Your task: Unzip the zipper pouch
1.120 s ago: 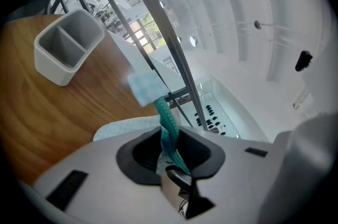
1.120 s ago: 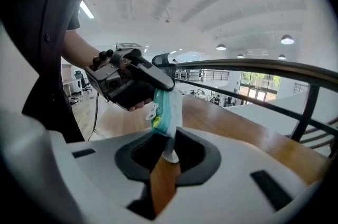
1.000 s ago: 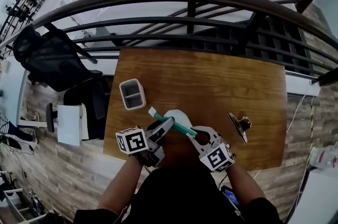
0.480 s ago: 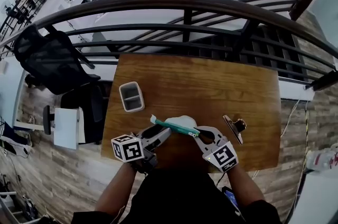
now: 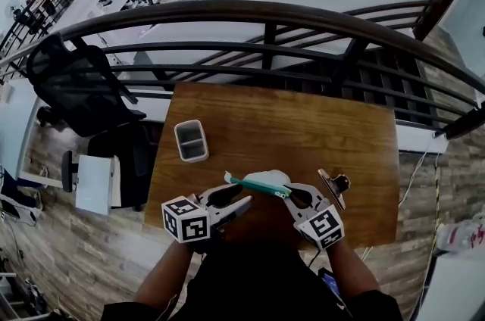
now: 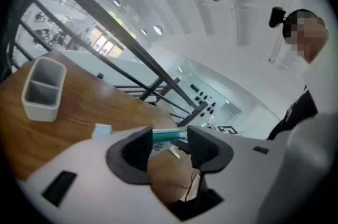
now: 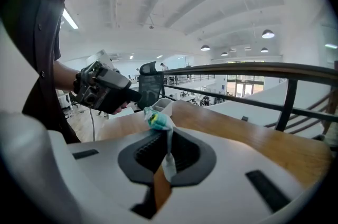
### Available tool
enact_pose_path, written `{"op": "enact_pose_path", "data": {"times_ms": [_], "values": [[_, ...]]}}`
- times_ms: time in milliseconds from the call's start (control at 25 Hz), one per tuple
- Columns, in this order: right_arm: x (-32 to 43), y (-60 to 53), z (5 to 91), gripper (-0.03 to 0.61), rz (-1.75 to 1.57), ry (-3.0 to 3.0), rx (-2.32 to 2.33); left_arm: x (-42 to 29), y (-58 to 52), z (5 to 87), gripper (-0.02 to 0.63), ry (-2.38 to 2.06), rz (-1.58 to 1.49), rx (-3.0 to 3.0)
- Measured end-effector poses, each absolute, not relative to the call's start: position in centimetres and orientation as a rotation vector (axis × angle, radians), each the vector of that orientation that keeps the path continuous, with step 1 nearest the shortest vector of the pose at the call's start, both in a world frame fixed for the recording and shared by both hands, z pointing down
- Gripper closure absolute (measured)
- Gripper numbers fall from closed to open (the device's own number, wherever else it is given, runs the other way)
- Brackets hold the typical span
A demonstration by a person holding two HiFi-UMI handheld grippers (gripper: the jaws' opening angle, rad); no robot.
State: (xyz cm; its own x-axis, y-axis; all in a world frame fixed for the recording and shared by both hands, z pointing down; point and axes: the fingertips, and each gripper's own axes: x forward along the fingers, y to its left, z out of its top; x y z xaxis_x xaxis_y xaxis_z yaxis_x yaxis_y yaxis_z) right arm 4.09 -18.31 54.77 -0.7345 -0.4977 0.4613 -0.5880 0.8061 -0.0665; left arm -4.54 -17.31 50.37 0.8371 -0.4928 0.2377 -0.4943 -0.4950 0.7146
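Left tongs [image 5: 238, 200] let go of pouch [image 5: 267, 180], now closing again, teal zip edge seemingly between tips, unpinched; right tongs [image 5: 292, 194] clamp pouch's right end over worktop's [image 5: 303, 130] near edge; re-grip pending.

Smooth wood table [image 5: 303, 130], plastic zipper pouch [image 5: 269, 179]

Both forearms rise from the lower edge; left gripper [image 5: 239, 197], lower centre-left, jaws closing with the pouch [image 5: 267, 179] edge unpressed between them; right gripper [image 5: 289, 193] beside it pinches the pouch
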Motion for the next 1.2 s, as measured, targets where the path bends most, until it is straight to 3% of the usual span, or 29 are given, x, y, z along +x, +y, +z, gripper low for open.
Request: {"op": "enact_pose_path", "data": {"times_ms": [360,920,1200], "values": [[3.6,-17.5,53.4,0.577,0.281,-2.587,0.828,0.8,-16.1,48.5,0.443,-0.516,0.002,2.215],[2.3,-16.4,51.9,0.578,0.185,-2.593,0.806,1.4,-15.5,49.2,0.442,-0.528,0.154,2.281],[1.1,-15.7,51.9,0.577,0.014,-2.549,0.739,1.6,-15.7,49.6,0.399,-0.523,0.184,2.271]]}}
